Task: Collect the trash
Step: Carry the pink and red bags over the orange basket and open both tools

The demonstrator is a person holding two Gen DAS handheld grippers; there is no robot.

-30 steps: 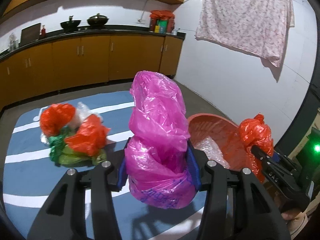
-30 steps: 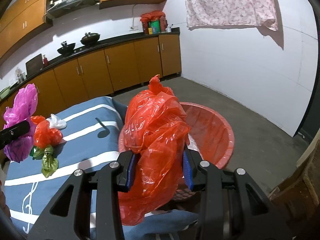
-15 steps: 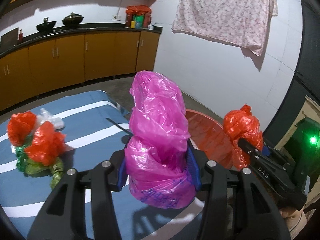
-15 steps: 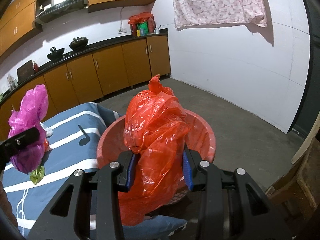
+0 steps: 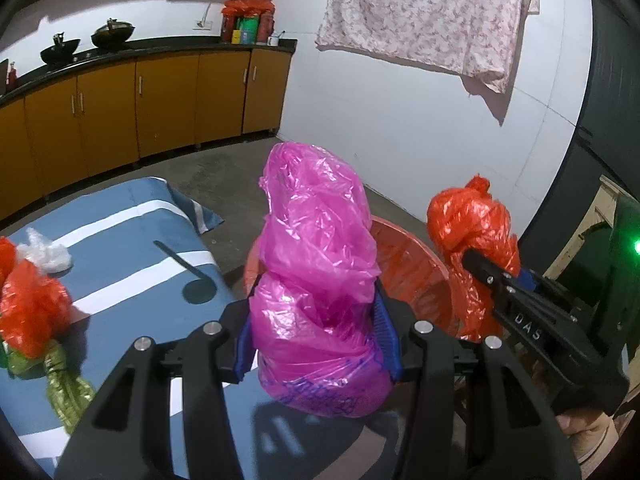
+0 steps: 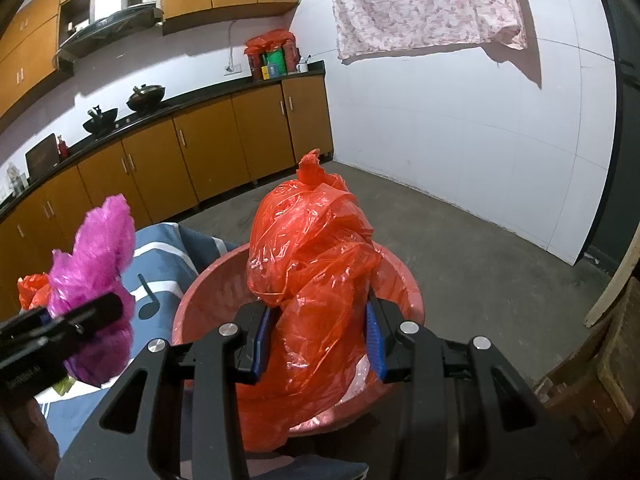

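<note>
Both grippers have swung from the blue striped table (image 5: 120,280) toward the round red plastic basin (image 6: 200,300). The left gripper (image 5: 316,344) clamps a crumpled pink plastic bag (image 5: 316,280); the right gripper (image 6: 318,344) clamps an orange-red plastic bag (image 6: 316,264) over the basin, likely ready for release.

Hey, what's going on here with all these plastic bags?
A person is collecting trash with two handheld grippers. The left gripper is clamped on a tied pink plastic bag, and the right gripper is clamped on a tied red plastic bag, held above a round red plastic basin. More crumpled bags, red, green and white, lie on the blue striped tablecloth.
</note>
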